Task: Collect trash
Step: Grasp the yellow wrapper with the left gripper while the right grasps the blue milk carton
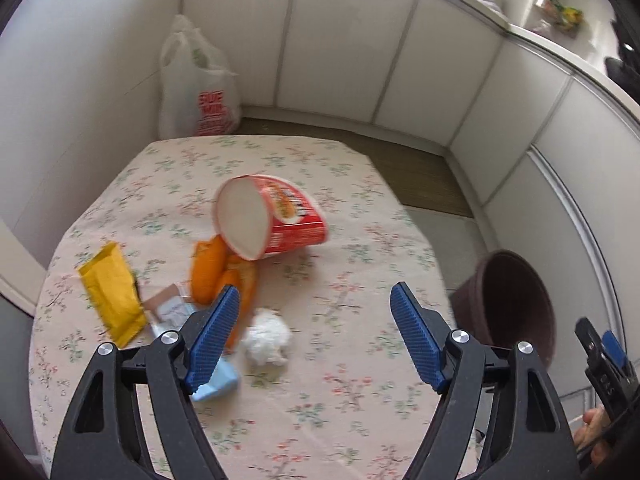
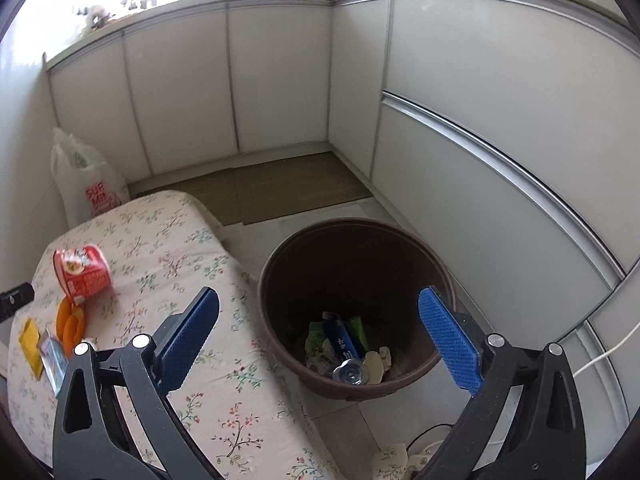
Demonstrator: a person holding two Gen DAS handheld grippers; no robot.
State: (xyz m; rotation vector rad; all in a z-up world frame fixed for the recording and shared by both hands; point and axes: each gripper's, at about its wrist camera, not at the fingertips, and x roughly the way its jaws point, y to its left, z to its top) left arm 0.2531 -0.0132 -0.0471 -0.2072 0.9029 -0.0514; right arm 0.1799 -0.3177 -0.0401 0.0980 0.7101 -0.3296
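Trash lies on the floral tablecloth. A red noodle cup lies on its side, with orange peel just in front of it. Nearer lie a yellow packet, a crumpled white tissue, a small clear wrapper and a pale blue packet. My left gripper hangs open above the cloth, empty, the tissue between its fingers' lines. My right gripper is open and empty over the brown bin, which holds a bottle, wrappers and scraps. The cup and peel show at its left.
A white plastic bag stands in the far corner by the white cabinets. A mat covers the floor behind the table. The brown bin stands on the floor off the table's right edge. A white cable runs along the floor at right.
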